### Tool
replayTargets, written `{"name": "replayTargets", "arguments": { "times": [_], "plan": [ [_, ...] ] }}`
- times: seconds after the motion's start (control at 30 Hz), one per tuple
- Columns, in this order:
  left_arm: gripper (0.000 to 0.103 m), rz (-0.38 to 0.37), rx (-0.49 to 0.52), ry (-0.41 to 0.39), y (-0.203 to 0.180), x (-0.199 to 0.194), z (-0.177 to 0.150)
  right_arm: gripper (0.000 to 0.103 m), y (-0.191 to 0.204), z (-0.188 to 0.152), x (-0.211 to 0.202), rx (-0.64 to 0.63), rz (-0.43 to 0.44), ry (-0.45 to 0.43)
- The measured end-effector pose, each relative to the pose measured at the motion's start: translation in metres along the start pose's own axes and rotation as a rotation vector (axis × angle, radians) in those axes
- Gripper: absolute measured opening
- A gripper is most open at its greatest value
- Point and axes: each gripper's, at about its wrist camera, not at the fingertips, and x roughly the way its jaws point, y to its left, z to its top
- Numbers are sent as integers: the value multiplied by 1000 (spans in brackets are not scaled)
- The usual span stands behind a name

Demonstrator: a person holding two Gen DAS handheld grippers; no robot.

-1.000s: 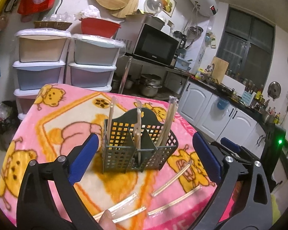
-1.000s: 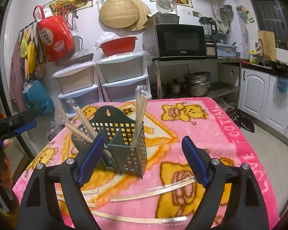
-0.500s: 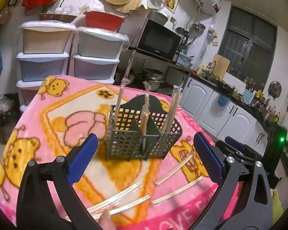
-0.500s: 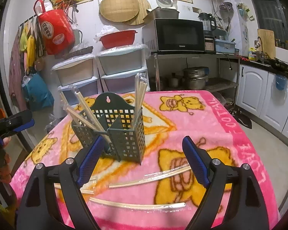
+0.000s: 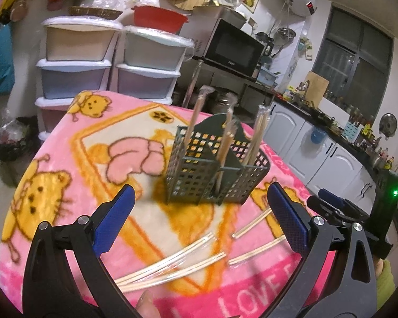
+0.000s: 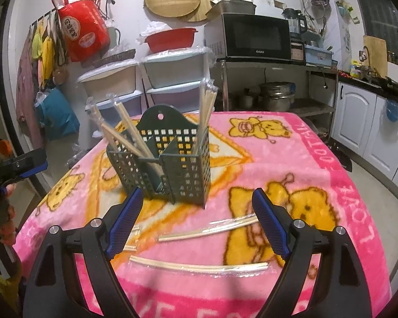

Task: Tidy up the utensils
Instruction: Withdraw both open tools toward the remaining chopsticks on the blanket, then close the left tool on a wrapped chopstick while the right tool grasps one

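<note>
Here, a legend to the two wrist views.
Left tongs (image 5: 199, 220): mine, released, nothing between them.
Right tongs (image 6: 197, 220): mine, spread wide, empty.
Wrapped chopsticks (image 6: 207, 229): loose on the worktop just ahead of both tongs.
Caddy (image 6: 169, 164): beyond them, upright, several pairs already in it.
Risk: slick wrappers may slip from the pads; a stray tong could tip the light caddy.
Surface: plush pink blanket (image 5: 74, 159), soft, so thin sticks sink.
Room: cluttered kitchen, microwave (image 6: 254, 37) behind.
</note>
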Motion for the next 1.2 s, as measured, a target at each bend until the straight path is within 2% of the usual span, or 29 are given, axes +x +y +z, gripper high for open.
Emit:
{"name": "replayTargets", "arguments": {
  "times": [0.9, 1.2],
  "plan": [
    [92, 153, -82, 161, 66, -8, -66, 81, 40, -48, 28, -142, 72, 153],
    [92, 175, -101, 213, 78, -7, -85, 81, 55, -66, 40, -205, 93, 204]
  ]
}}
